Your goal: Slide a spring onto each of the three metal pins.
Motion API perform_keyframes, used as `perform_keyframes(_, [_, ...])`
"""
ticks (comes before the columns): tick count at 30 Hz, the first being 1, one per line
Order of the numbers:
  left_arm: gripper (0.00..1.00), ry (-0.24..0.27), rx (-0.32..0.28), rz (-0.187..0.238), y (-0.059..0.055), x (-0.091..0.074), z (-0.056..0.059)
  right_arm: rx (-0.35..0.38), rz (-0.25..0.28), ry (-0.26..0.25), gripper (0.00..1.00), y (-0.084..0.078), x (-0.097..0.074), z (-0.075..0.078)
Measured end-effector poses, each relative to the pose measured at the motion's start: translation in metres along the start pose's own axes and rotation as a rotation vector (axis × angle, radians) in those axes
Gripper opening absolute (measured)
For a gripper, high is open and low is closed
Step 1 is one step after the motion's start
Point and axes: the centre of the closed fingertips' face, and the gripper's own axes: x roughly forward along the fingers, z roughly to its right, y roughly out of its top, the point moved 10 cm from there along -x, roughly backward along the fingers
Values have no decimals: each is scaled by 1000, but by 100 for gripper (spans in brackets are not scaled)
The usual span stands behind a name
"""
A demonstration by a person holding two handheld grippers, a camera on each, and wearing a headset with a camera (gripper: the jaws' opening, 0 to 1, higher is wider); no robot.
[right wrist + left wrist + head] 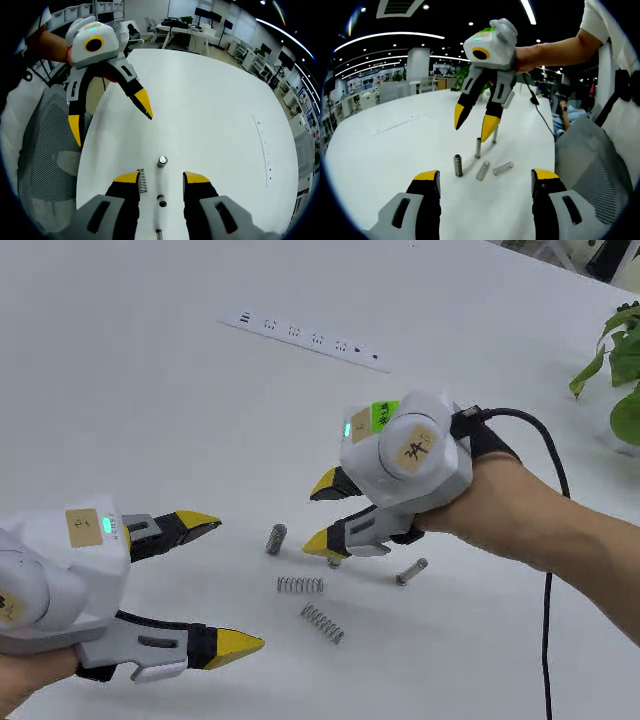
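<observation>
Poised, nothing gripped yet
Head view: right gripper [312,522] spread above a bare pin [333,562]; left gripper [238,584] spread, empty, waiting. Left gripper view: one pin [458,159] wears a spring [458,167] (two loose springs [483,170] beside). Right gripper view: pins [162,201] centred between the jaws, presumably for aiming.

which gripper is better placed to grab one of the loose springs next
Probably the left gripper: its jaws are open wide and the loose springs lie just ahead, in line with the gap. The right gripper hangs above the pins.
</observation>
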Motion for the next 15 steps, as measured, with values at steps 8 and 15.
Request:
perform_keyframes(8, [75, -9, 20, -28, 4, 0, 2, 105, 87, -56, 41, -27, -28, -12])
perform_keyframes(15, [73, -27, 42, -62, 8, 4, 5, 221, 190, -92, 49, -55, -52, -26])
